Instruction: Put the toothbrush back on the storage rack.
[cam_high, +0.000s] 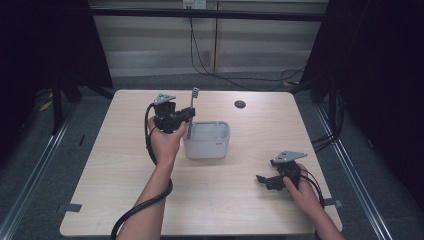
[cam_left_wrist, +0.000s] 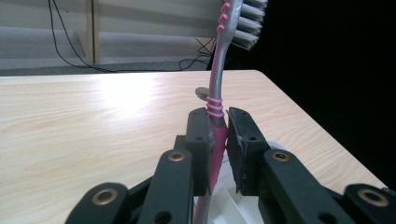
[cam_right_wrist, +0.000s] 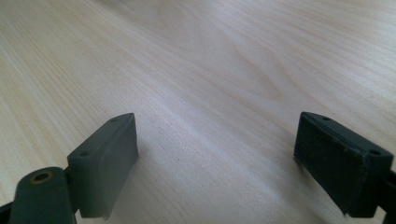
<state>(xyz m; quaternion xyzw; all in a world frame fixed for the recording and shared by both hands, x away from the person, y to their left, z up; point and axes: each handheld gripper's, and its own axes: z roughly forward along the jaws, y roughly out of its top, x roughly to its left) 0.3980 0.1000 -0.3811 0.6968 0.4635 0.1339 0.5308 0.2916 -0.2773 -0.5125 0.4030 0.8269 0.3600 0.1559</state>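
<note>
Nearest the high camera, the person's left forearm (cam_high: 150, 200) rose toward the left gripper (cam_high: 186, 116), whose black jaws were clenched on the grey-and-pink plastic toothbrush (cam_left_wrist: 216, 116). The brush stood nearly upright between the pads, bristles at the top, its lower handle reaching down into the pale grey rectangular plastic holder (cam_high: 207, 140). A small dark mark on the holder's front was too small to read. The right gripper (cam_high: 262, 180) rested on the light wooden table (cam_right_wrist: 196, 65), jaws spread wide, gripping nothing.
</note>
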